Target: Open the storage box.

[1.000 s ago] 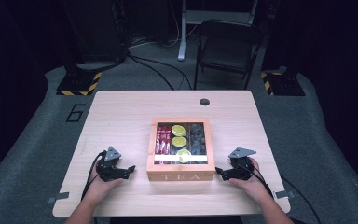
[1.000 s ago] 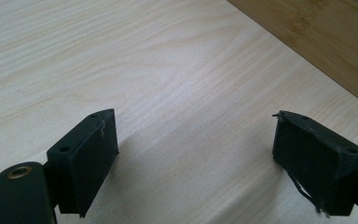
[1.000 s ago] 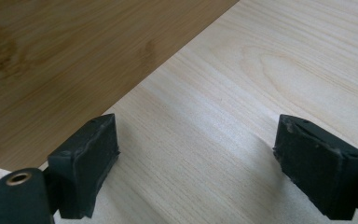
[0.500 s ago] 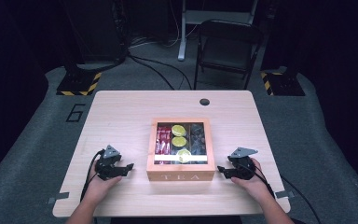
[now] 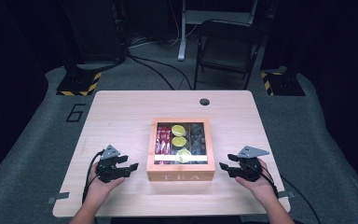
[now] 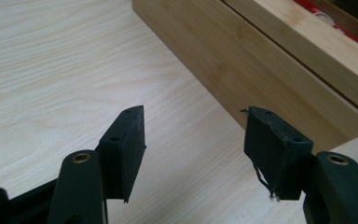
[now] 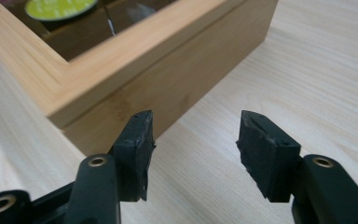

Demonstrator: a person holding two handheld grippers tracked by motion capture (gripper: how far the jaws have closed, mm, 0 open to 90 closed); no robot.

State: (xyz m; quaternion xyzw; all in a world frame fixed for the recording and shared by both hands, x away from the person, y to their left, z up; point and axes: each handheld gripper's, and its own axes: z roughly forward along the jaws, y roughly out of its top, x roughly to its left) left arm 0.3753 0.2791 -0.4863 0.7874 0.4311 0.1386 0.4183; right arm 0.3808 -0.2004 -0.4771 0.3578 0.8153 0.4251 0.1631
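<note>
The wooden tea box [image 5: 181, 173] sat at the centre of the table [image 5: 121, 112], lid closed, between the two tools. The left tool [image 5: 131, 166], at lower left of the high view, and the right tool [image 5: 222, 166], at lower right, each pointed at a side wall of the box without touching it. Both tools' jaws had just been closing but stood apart with nothing between them.

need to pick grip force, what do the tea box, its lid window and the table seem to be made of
Tea box: looks like pale wood, perhaps bamboo, smooth matt finish, fine straight grain in the left gripper view.
Lid window: clear glass or plastic; contents show through, with a glare streak.
Table: light wood-grain surface, probably laminate; flat, even, low sheen.
</note>
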